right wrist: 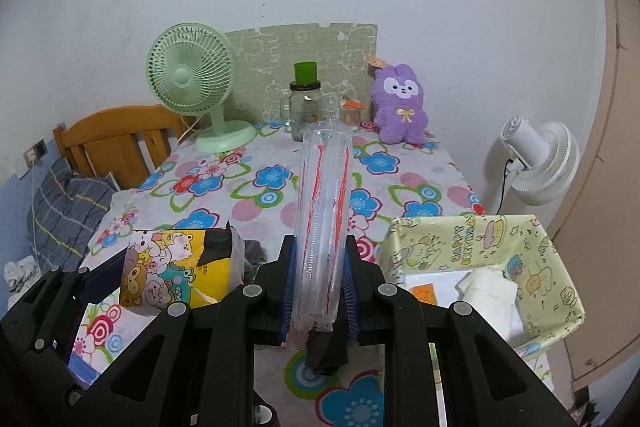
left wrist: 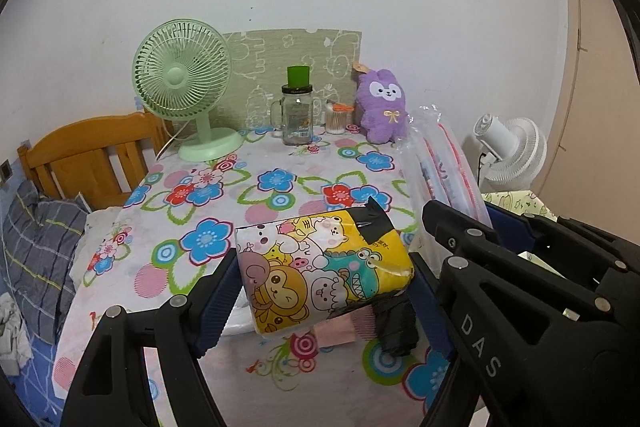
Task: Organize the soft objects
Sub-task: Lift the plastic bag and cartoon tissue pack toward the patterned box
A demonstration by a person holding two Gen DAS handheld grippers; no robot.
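My left gripper (left wrist: pixel 324 279) is shut on a cartoon-printed tissue pack (left wrist: pixel 320 267) and holds it above the flowered table (left wrist: pixel 256 187). The pack also shows in the right wrist view (right wrist: pixel 176 271), at the left. My right gripper (right wrist: pixel 320 287) is shut on a clear plastic sleeve with red print (right wrist: pixel 324 211), held upright; the sleeve appears in the left wrist view (left wrist: pixel 440 171) beside the right gripper's body. A purple plush rabbit (right wrist: pixel 400 107) sits at the table's back right. A yellow fabric-lined box (right wrist: pixel 532 247) with white soft items inside stands at the right.
A green desk fan (right wrist: pixel 192 83), a glass mug jar with a green lid (right wrist: pixel 306 107) and a small jar of swabs (right wrist: pixel 352 115) stand along the back edge. A black crumpled item (left wrist: pixel 396 327) lies under the grippers. A white floor fan (right wrist: pixel 536 163) stands right; a bed headboard (right wrist: pixel 116 139) left.
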